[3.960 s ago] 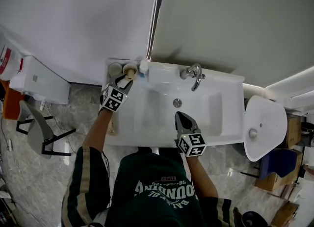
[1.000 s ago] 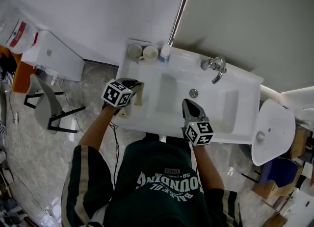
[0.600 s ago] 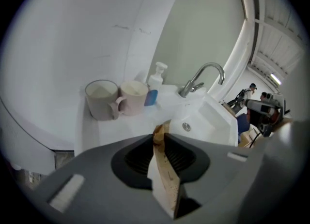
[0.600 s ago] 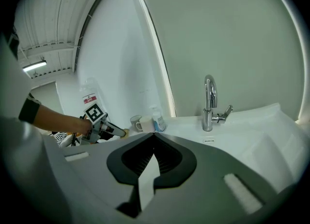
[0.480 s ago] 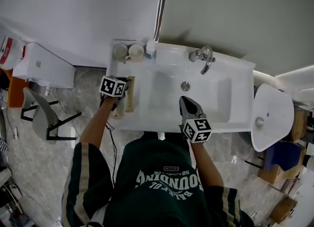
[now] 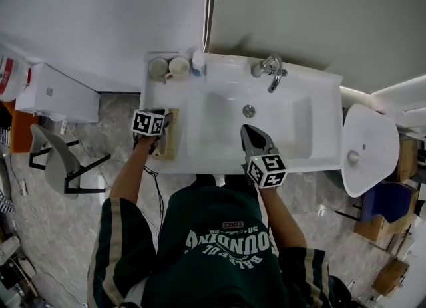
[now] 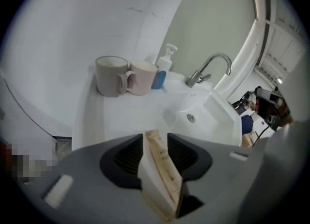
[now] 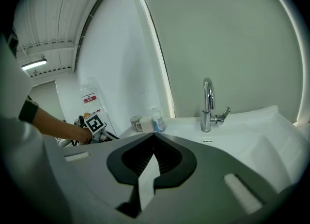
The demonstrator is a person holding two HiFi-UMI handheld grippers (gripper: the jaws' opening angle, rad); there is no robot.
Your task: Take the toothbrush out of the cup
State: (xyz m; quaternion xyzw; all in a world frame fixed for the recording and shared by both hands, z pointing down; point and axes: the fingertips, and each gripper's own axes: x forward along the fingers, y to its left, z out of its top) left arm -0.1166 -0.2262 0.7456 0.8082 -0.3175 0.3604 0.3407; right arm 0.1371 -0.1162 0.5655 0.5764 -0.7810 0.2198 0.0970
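Left gripper view: left claw (image 7: pixel 156 140) freshly apart around toothbrush (image 7: pixel 162 172), lower now; right claw (image 8: pixel 154 136) together.

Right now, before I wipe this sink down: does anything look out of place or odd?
Only the paper-wrapped toothbrush: it rests at the counter's front left edge, far from the two cups at the back corner, between the left tool's jaws, which have just been opening. Nothing looks spilled or damaged.

My head camera looks steeply down, sink (image 6: pixel 219 134) at upper centre; cameras on my left gripper (image 6: pixel 162 119) and right gripper (image 6: pixel 246 130) sit low, close, sharing faucet (image 7: pixel 208 68) and cups (image 7: pixel 112 77).
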